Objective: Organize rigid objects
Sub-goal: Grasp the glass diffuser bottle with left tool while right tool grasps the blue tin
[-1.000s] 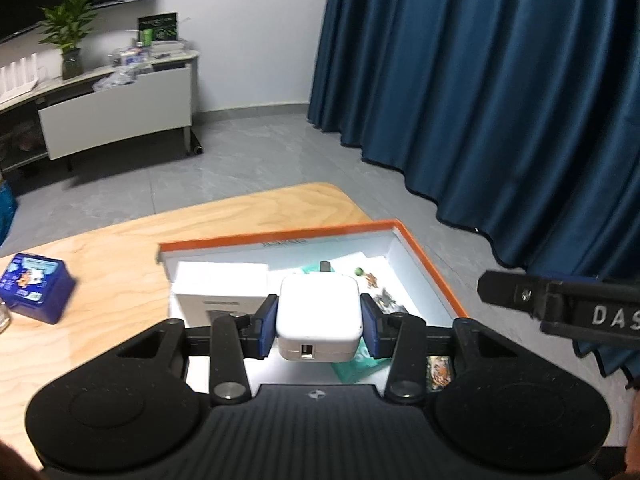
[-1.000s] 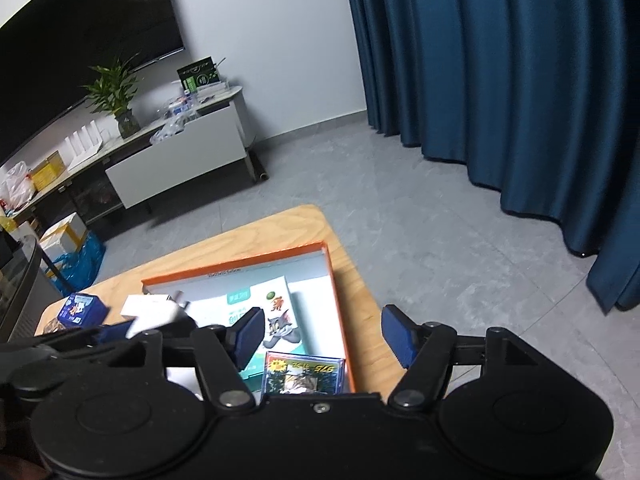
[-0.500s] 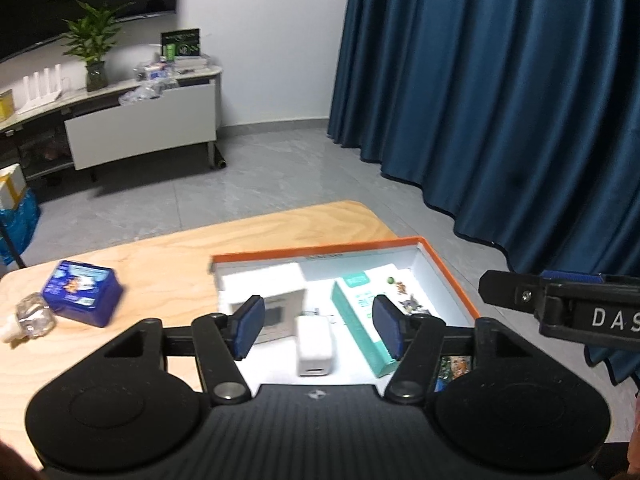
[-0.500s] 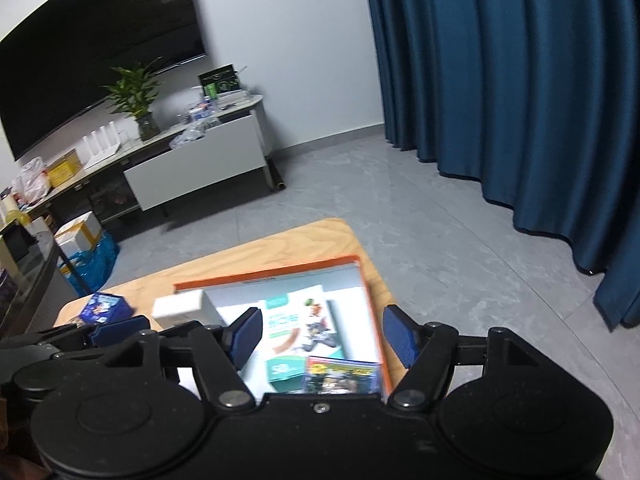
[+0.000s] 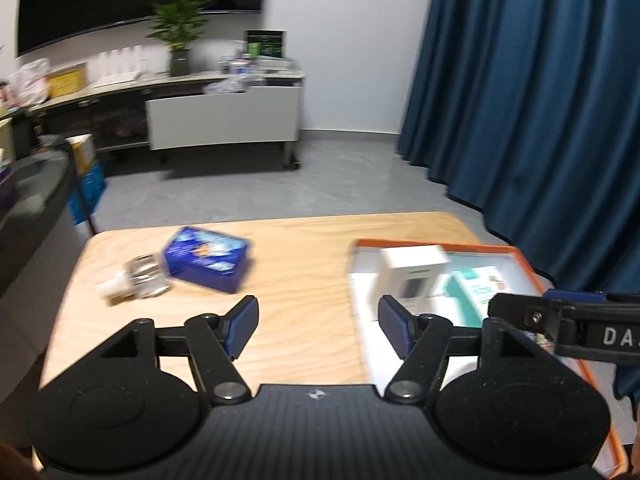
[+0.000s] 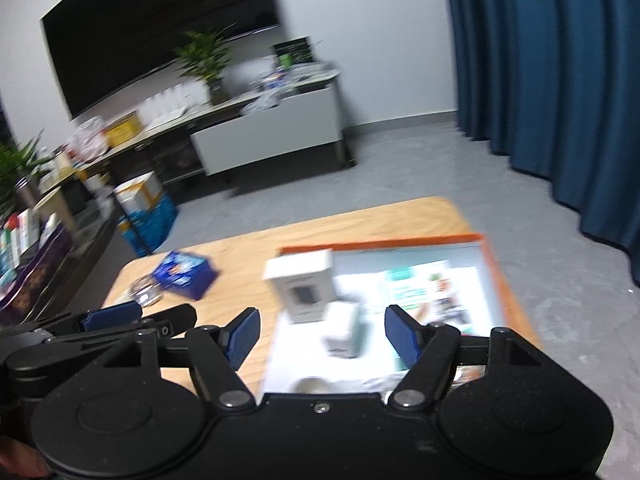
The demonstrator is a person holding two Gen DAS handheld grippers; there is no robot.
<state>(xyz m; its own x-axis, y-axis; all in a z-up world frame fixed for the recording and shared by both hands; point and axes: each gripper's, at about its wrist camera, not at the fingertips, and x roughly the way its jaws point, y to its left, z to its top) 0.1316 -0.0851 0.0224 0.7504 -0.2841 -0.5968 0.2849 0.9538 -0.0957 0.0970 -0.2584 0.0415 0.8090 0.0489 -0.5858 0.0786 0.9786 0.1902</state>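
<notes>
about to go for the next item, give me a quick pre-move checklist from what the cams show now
1. Left gripper empty: ok, jaws opening with nothing between them.
2. Right gripper empty: ok, jaws opening, nothing gripped.
3. White charger lying inside the orange-rimmed box: ok.
4. Blue box free on the wooden table: ok, though a small clear bottle lies close beside it.
5. Sharp view for aiming: not ok, both views are blurred.
</notes>
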